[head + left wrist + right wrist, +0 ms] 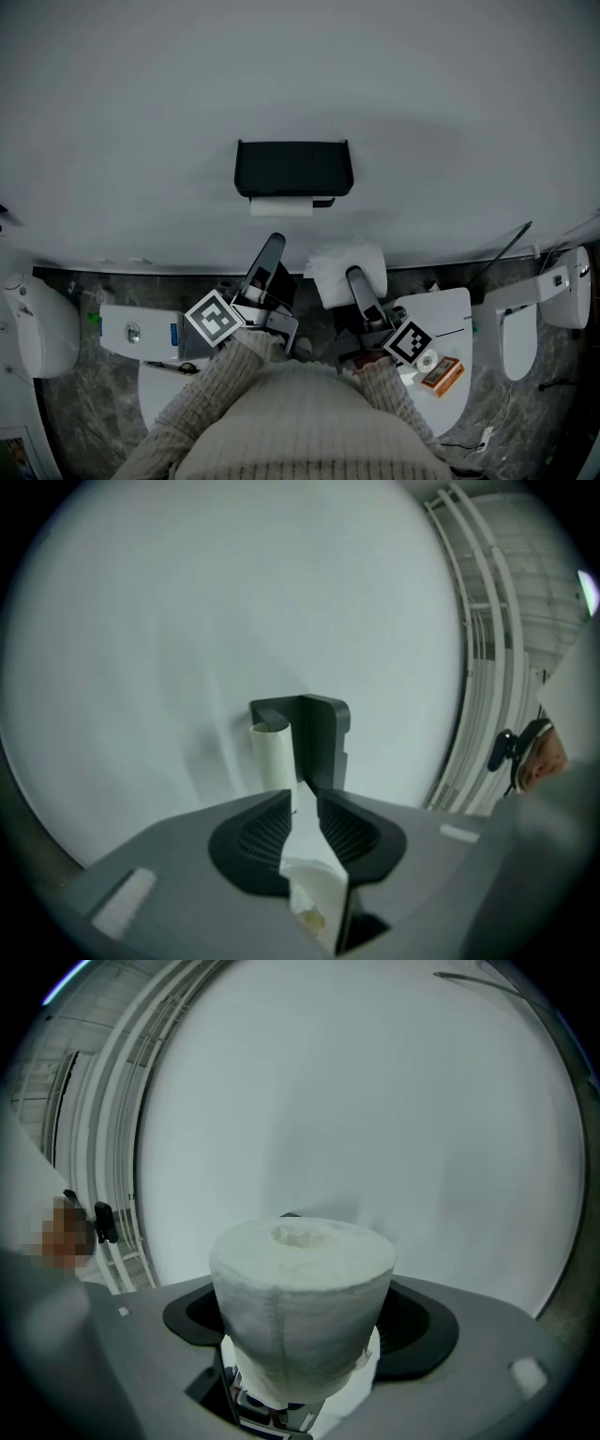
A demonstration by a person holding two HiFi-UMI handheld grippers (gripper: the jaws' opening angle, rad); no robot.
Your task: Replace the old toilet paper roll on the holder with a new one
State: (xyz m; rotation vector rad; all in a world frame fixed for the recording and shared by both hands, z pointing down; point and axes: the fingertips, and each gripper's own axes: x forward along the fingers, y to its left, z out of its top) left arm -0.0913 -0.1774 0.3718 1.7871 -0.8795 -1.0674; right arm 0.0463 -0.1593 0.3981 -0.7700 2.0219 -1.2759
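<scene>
Head view: a black plastic holder [292,169] on the white wall [141,112] carries a thin old white paper roll [281,206]. The left gripper [272,246] points at it, with the right gripper [354,274] just beside.

Left gripper view: its 2 jaws stand slightly apart, with a white paper strip [314,874] loose between them.

Right gripper view: the jaws squeeze a fat new white roll [300,1307].
</scene>
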